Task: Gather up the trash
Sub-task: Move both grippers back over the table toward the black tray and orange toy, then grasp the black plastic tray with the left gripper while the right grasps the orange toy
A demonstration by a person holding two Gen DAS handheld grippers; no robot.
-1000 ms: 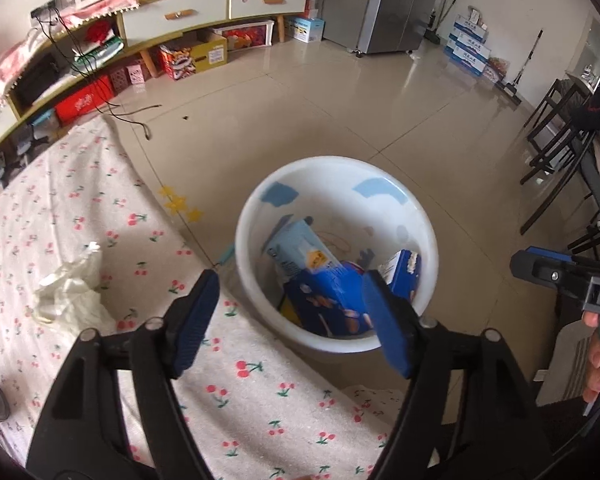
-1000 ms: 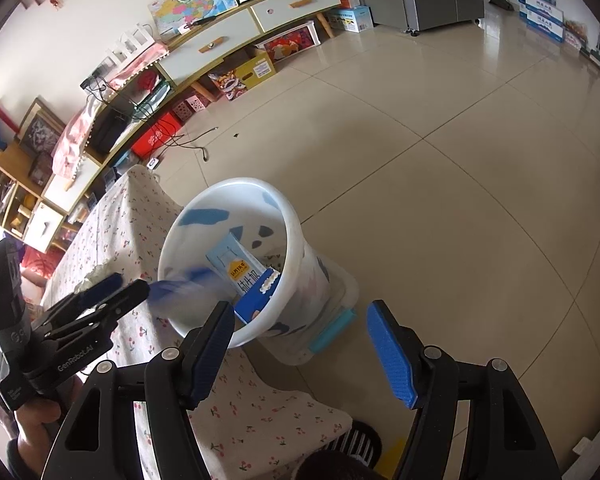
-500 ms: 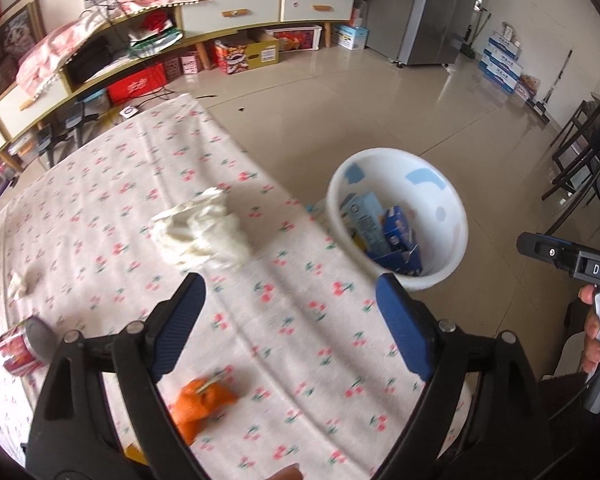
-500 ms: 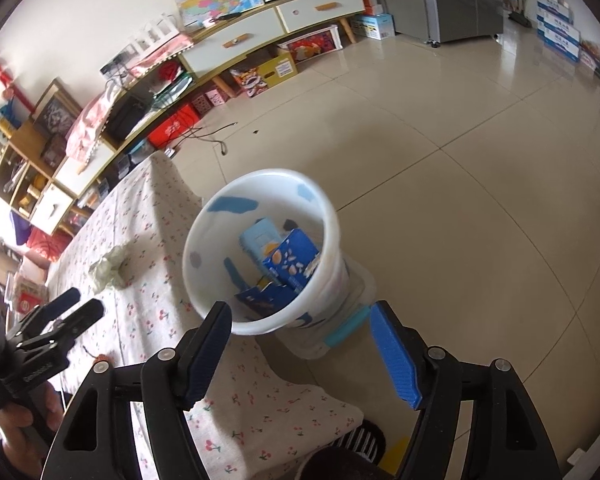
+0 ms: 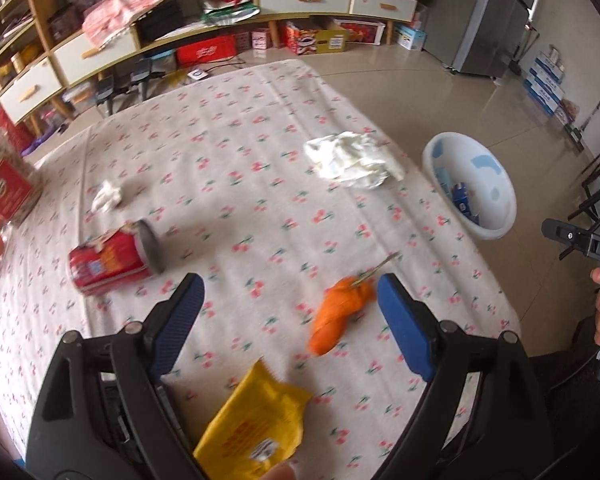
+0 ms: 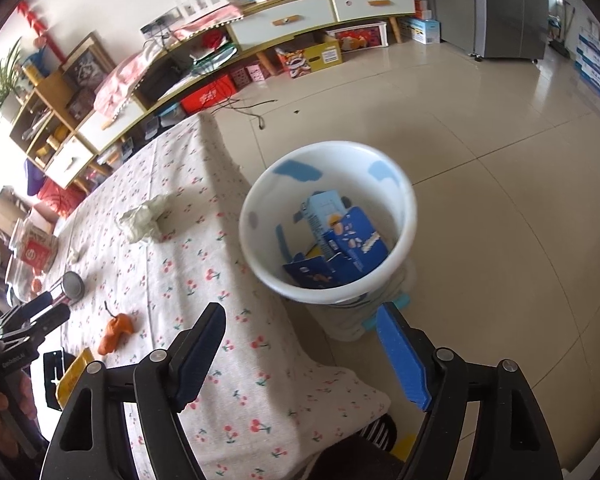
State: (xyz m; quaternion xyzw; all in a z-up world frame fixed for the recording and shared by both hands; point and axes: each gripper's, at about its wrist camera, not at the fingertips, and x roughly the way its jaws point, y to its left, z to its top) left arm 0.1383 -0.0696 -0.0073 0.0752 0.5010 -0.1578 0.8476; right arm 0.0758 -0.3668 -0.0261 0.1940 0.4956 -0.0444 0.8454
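Trash such as the orange wrapper may be pushed off the near table edge if it is approached carelessly by the empty, wide-open left gripper.

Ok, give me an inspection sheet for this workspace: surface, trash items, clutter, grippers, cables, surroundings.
Surface: table under a cherry-print cloth.
Job's things: white bin on the floor beside the table, blue cartons inside; crumpled white paper near the bin-side edge; small paper wad; red can on its side; orange peel; yellow wrapper nearest the camera.
Clutter: glass jar with red label at the far left.
Grippers: left gripper over the table, jaws open, empty; right gripper facing the bin, jaws open, empty.
Cables: black cord on the floor.
Surroundings: shelving, refrigerator, tiled floor.
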